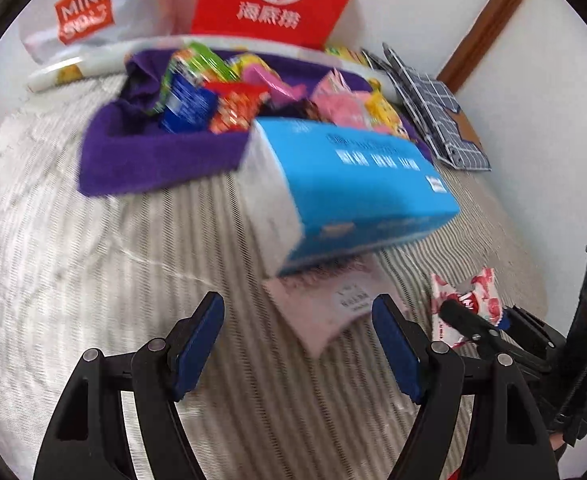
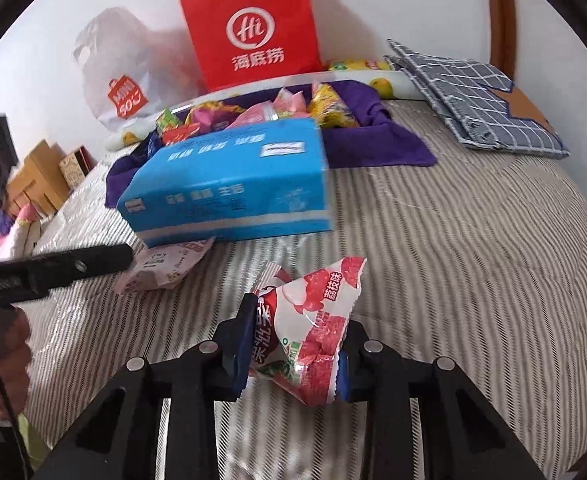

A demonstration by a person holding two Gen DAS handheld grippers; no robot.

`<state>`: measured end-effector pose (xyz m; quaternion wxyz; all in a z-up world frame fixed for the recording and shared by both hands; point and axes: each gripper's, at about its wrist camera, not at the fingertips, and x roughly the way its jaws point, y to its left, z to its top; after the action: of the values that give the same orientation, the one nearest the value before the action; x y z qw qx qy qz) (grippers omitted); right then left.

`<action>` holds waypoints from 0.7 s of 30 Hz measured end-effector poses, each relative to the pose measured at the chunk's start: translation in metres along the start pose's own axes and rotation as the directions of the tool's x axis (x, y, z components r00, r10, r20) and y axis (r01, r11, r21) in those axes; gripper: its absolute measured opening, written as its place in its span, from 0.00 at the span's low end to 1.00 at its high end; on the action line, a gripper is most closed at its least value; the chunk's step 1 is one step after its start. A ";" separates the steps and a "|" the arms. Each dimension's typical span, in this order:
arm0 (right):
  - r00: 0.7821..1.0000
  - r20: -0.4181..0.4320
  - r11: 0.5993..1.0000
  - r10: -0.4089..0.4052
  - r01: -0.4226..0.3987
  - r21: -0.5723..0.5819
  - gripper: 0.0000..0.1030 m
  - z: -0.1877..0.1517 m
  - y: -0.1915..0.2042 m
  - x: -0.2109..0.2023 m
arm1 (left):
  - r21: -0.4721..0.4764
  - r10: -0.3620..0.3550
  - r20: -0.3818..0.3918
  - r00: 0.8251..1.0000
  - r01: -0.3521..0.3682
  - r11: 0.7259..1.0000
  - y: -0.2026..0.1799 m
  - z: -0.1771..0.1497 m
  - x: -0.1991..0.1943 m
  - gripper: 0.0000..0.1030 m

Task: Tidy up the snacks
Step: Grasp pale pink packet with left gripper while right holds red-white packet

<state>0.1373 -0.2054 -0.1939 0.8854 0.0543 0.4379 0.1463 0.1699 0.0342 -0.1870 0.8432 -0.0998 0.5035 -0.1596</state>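
Note:
A purple cloth basket [image 1: 153, 156] [image 2: 377, 144] full of colourful snack packets stands on the striped bed. A blue tissue pack [image 1: 345, 184] [image 2: 229, 184] lies in front of it, over a pale pink packet [image 1: 329, 304] [image 2: 161, 268]. My right gripper [image 2: 293, 356] is shut on a red-and-white lychee snack packet [image 2: 313, 320], held just above the bed; the packet also shows in the left wrist view [image 1: 469, 300]. My left gripper [image 1: 297, 344] is open and empty, low over the bed near the pink packet.
A red paper bag [image 1: 273, 0] [image 2: 253, 28] and a white Miniso bag [image 1: 81, 12] [image 2: 121, 76] stand against the wall behind the basket. A folded blue checked cloth [image 1: 433, 112] [image 2: 477, 100] lies at the right. Cardboard boxes [image 2: 41, 176] stand at the far left.

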 end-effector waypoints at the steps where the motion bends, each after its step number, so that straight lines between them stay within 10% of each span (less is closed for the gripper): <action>1: 1.000 0.005 1.000 -0.003 0.003 0.003 0.30 0.000 -0.003 -0.004 | -0.007 -0.007 -0.007 1.000 0.007 1.000 -0.002 -0.001 0.005 0.74; 12: 0.999 0.039 0.999 -0.002 0.001 0.040 0.30 -0.006 -0.037 -0.029 | 0.168 0.274 0.062 0.960 -0.281 0.945 -0.050 -0.009 0.035 0.76; 18: 0.999 0.044 0.999 0.003 -0.005 0.039 0.30 -0.009 -0.042 -0.032 | 0.143 0.209 0.090 0.974 -0.220 0.965 -0.045 -0.010 0.028 0.30; 21: 0.999 0.049 0.999 0.006 -0.008 0.043 0.30 -0.009 -0.044 -0.035 | 0.120 0.172 0.087 0.981 -0.182 0.976 -0.043 -0.010 0.025 0.27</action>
<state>0.1198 -0.2586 -0.1829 0.8939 0.0785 0.4190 0.1383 0.1652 -0.0153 -0.1978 0.8772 -0.0065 0.4670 -0.1116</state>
